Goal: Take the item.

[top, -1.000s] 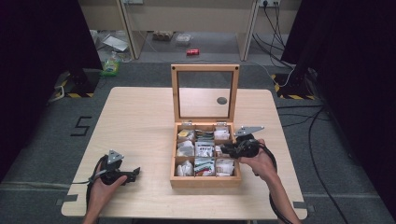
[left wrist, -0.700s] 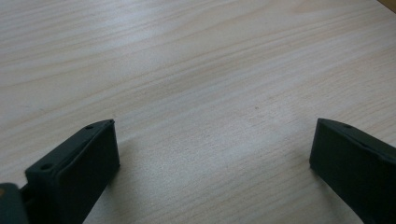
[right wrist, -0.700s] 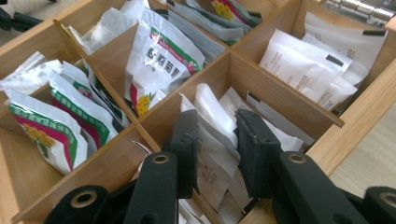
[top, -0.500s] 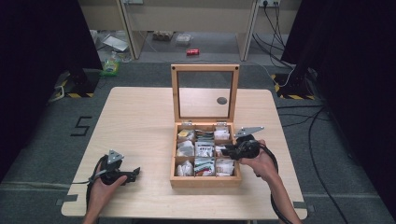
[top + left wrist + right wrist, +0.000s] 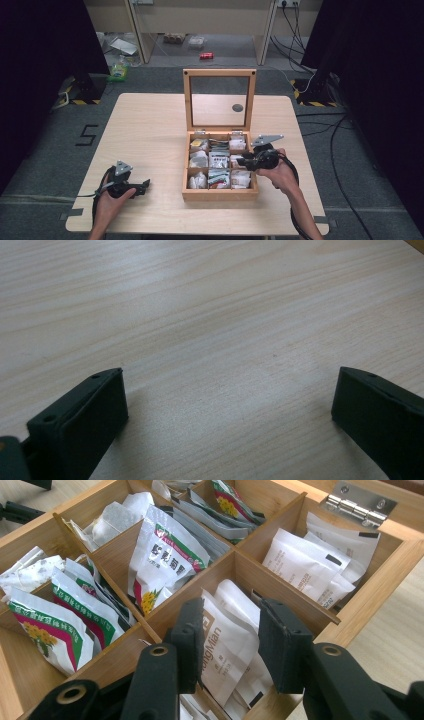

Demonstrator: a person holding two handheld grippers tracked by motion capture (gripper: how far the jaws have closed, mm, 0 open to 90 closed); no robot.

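Your right gripper (image 5: 227,645) hangs over the right-hand middle compartment of the open bamboo tea box with nine compartments (image 5: 220,192), which sits on the pale wooden table (image 5: 150,130) with its glass-paned lid (image 5: 219,100) standing upright behind it. In the right gripper view your jaws have just been opening: they stand partly apart, with the white paper sachet with dark lettering (image 5: 225,650) between them, and I cannot tell whether the pads touch it. That sachet leans upright in its compartment among other white packets. The neighbouring compartments hold green-and-white sachets printed with yellow flowers (image 5: 165,560). Your left gripper (image 5: 134,187) rests near the table's front left, well apart from the box, with its jaws spread wide over bare wood and gripping nothing.
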